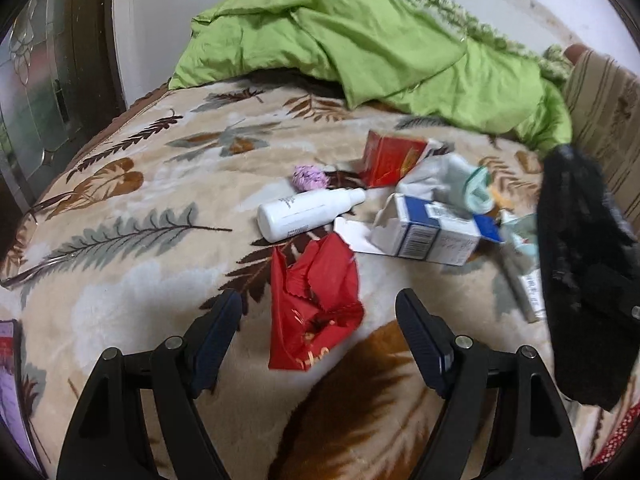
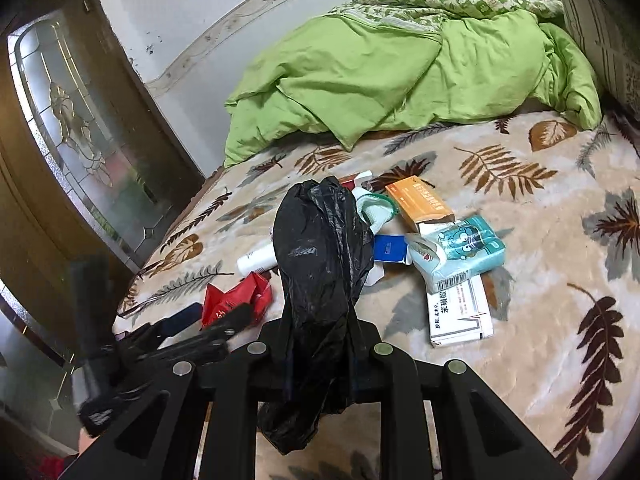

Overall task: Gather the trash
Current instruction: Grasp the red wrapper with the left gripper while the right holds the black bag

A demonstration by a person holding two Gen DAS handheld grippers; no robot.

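- Left wrist view: left gripper (image 1: pixel 318 312) spread wide, nothing pinched, w/ red wrapper (image 1: pixel 314 304) lying on the bed blanket (image 1: pixel 132 264) between its fingers. Looks thin, crinkly, featherweight; prob best nipped at a bunched fold, not the flat edge.
- Right wrist view: right gripper (image 2: pixel 320 344) pressed together on black bag (image 2: pixel 320 256), limp, slippery film. Rest of the trash sits just beyond: tissue pack (image 2: pixel 460 252), orange box (image 2: pixel 418 200).

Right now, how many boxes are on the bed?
4: red box at back, orange box near it, blue-and-white box mid-pile, white box nearest. The black bag may hide more.
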